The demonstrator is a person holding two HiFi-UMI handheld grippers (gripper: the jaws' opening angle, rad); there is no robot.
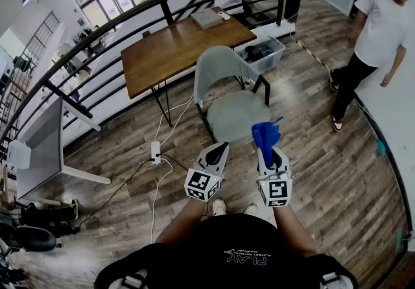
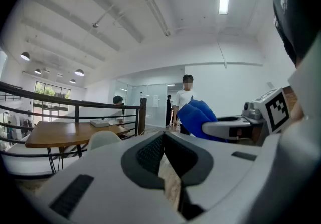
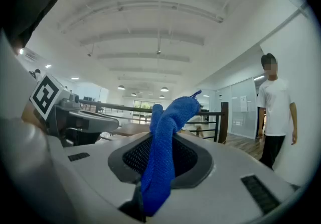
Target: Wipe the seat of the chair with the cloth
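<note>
Cloth [image 3: 163,152] — blue, knit-textured, bunched into a limp upright tuft. It is pinched low down between the closed jaws of the right gripper [image 3: 159,178], with its free end flopping above them.
Position: in the air, near the front edge of the chair seat [image 1: 237,116], not touching it.
Seat: pale grey, rounded, bare; curved chair back [image 1: 217,64] beyond.
Left gripper [image 2: 168,168]: jaws drawn almost together, a thin slit between, nothing held; beside the right one.
Step, as judged: approach, wiping not yet begun.
Next move: lower the cloth onto the seat and press it flat enough to sweep — as held, the tuft offers little contact.
Wooden table [image 1: 175,48] behind the chair.
</note>
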